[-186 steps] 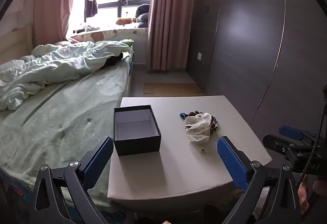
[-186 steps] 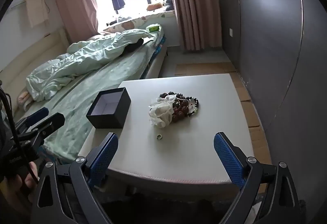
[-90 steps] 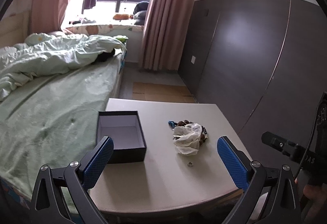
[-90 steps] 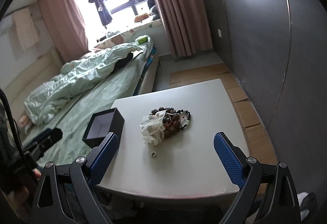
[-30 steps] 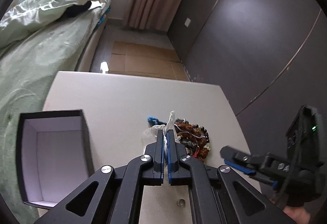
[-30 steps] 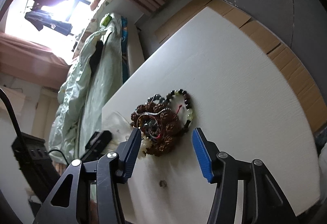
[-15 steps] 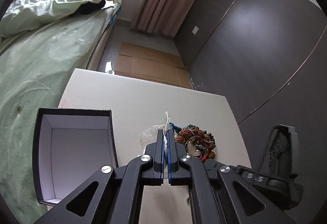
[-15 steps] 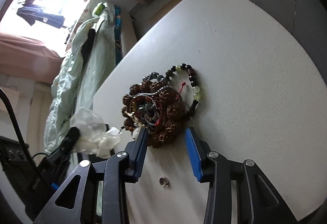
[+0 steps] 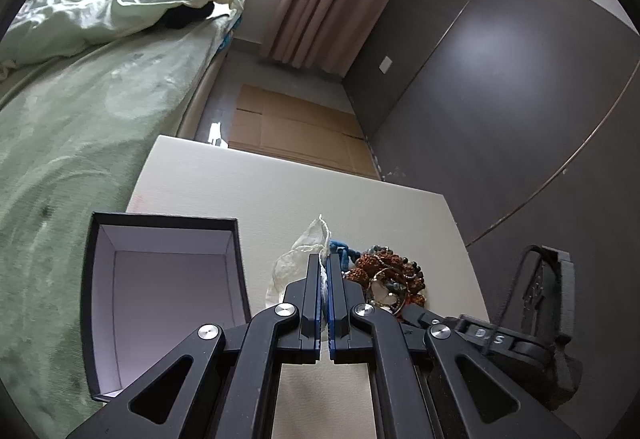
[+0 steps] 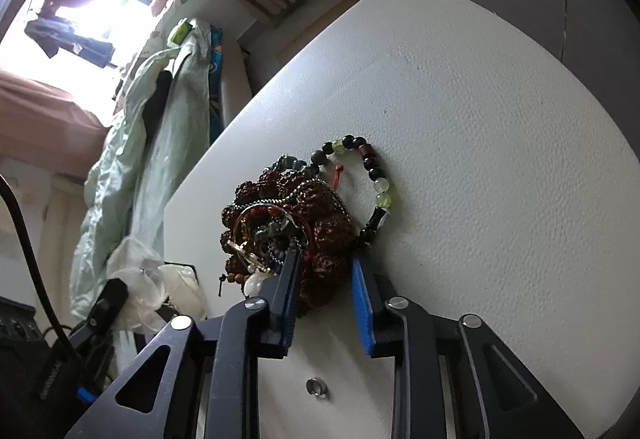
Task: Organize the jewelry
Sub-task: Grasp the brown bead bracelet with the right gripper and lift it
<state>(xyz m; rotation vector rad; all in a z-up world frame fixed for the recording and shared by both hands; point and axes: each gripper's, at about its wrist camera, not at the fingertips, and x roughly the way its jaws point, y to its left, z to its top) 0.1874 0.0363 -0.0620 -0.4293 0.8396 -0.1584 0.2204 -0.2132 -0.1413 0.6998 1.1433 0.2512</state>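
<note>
Left gripper (image 9: pixel 324 267), centre-bottom of its view: we've got it fully closed, pinching the white plastic bag (image 9: pixel 298 259). Right gripper (image 10: pixel 324 275) has jaws closing around the near edge of the jewelry pile (image 10: pixel 288 223); we can't tell if the pads press yet. Table (image 9: pixel 280 195) carries everything. Open black box (image 9: pixel 160 279) lower left, bag beside it. Small ring (image 10: pixel 316 386) loose, bottom centre of right view.

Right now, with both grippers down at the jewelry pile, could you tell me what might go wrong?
The right gripper is closing around the tangled brown bead cluster; lifting may drag the green-and-black bracelet and chains along. The left gripper, shut on the white plastic bag beside the pile, could tug beads off the table. The small ring lies loose near the edge.
</note>
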